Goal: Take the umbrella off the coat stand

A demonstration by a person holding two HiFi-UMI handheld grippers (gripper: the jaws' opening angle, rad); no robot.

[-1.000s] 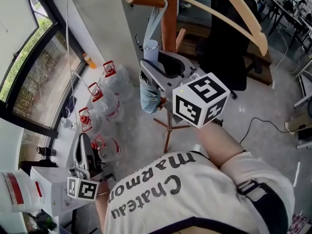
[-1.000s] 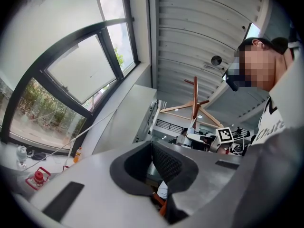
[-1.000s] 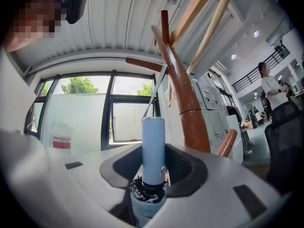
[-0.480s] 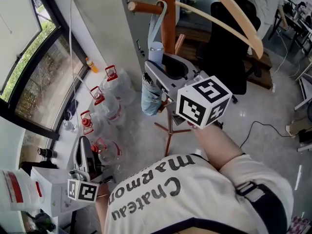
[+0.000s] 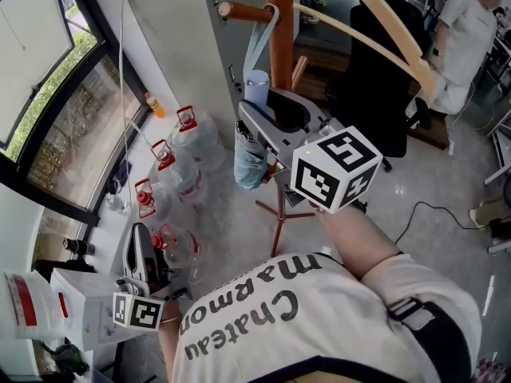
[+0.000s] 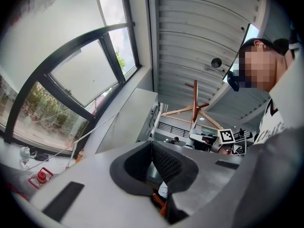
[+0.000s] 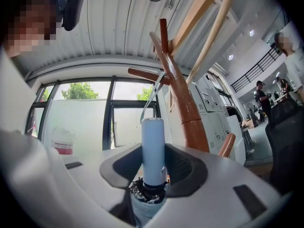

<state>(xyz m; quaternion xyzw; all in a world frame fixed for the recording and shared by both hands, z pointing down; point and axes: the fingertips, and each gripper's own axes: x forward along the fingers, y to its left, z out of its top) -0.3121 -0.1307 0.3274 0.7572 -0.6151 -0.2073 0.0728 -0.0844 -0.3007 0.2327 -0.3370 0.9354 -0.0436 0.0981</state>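
Head view gives me the window (image 5: 56, 126) along the left wall as the biggest thing in the room. Next in size is the wooden coat stand (image 5: 280, 22), which rises in the middle with a black office chair (image 5: 375, 78) just behind it. A person (image 5: 465, 42) in white stands at the far right. Clear water jugs (image 5: 190, 134) with red caps sit in a row on the floor between the window and the stand's feet.

The folded umbrella (image 5: 250, 156) hangs beside the post, canopy down and not yet off the stand. Its pale strap (image 5: 257, 42) is looped over a side peg (image 5: 243, 11).

My right gripper (image 5: 260, 102) is up at the stand. In the right gripper view its jaws are spread and pinch the light blue handle (image 7: 153, 141), which stands upright between the dark pads with the gathered canopy just below.

My left gripper (image 6: 152, 144) sits low at my left side, well away from the stand. Its pads are pressed together at the tips with nothing between them.
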